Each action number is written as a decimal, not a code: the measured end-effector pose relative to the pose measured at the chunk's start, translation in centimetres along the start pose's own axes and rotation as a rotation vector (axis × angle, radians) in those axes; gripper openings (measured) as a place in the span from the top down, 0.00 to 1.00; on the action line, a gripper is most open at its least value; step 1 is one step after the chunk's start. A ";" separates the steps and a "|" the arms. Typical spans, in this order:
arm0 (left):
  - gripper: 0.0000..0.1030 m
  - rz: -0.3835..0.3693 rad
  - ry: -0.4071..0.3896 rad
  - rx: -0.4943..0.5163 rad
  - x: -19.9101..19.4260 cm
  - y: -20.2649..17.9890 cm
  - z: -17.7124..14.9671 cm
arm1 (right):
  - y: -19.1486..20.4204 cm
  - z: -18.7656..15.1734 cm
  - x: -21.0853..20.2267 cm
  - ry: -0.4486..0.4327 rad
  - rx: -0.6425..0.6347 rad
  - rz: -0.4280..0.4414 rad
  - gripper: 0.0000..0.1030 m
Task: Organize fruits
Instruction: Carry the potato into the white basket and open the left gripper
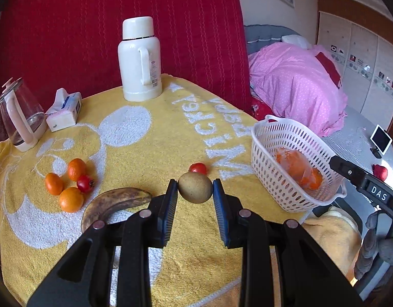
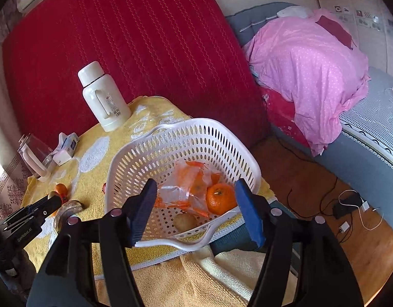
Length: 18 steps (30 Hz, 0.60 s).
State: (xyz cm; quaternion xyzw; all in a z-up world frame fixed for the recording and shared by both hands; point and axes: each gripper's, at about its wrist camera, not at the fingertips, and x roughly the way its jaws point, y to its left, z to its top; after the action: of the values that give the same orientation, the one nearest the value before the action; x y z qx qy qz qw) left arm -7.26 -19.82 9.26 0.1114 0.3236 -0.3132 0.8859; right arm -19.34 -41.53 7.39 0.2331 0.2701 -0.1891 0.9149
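On the yellow-towelled worktop [image 1: 150, 153], your left tool [image 1: 195, 192] clamps a brown kiwi [image 1: 195, 187], mid-transfer. Your right tool [image 2: 195, 204] hangs wide and empty over the white basket [image 2: 135, 158] at the right edge. Next, carry the kiwi right and release it inside.

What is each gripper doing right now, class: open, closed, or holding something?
Left gripper: closed on the kiwi.
Right gripper: open, holding nothing, above the white basket.
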 end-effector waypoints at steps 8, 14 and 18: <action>0.72 -0.115 0.009 0.063 0.7 -4.8 1.9 | -0.9 0.1 -0.1 -0.008 0.014 0.001 0.36; 0.72 -0.172 0.011 0.109 1.1 -7.6 2.6 | -1.6 0.0 -0.2 -0.011 0.031 -0.002 0.35; 0.71 -0.204 0.011 0.129 1.5 -8.9 2.9 | -1.9 0.0 -0.1 -0.011 0.043 -0.004 0.35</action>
State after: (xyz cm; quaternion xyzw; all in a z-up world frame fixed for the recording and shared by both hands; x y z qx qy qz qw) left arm -10.45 -28.63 10.54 0.1365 0.3172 -0.4214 0.8385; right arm -20.31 -43.10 6.85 0.2512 0.2611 -0.1978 0.9108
